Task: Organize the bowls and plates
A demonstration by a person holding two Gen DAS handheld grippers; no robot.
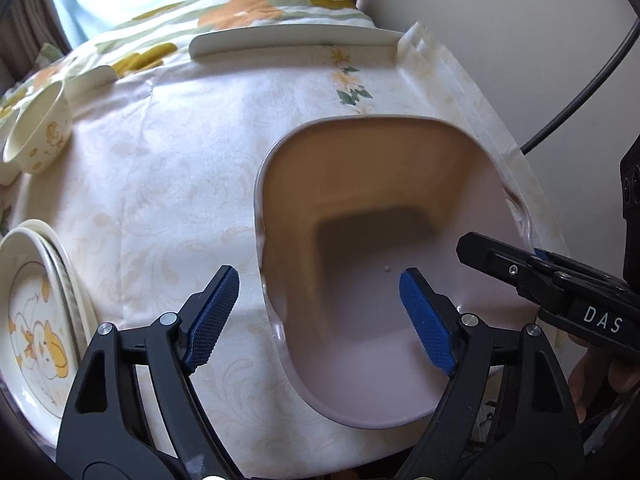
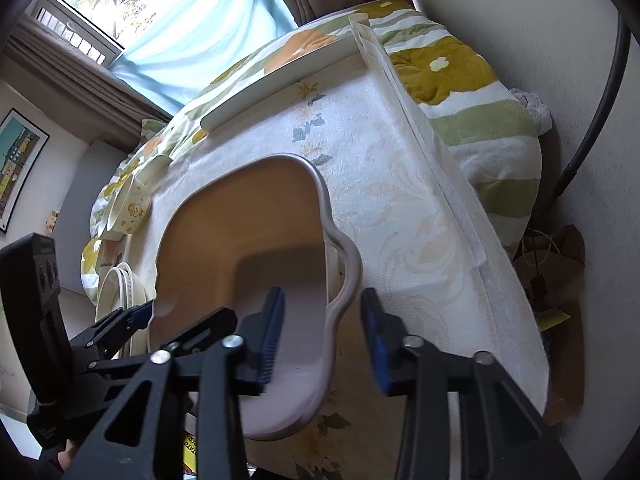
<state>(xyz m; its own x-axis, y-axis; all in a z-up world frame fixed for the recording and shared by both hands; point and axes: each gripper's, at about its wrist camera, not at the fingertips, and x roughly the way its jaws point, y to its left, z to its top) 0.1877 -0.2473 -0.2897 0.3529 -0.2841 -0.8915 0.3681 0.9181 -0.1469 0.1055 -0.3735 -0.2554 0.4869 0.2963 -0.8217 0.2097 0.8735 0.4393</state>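
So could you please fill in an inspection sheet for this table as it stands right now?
Surface: table under a pale floral tablecloth.
Job's things: large pinkish square dish nearest; stack of duck-print plates; small duck-print bowl tilted on its side; long white platter at the far edge.
Clutter: nothing seen on the cloth.
Grippers: left gripper open, straddling the dish's left rim; right gripper open, straddling its right rim.
Cables: black cable along the wall.
Surroundings: flowered bedding behind, curtained window, framed picture.
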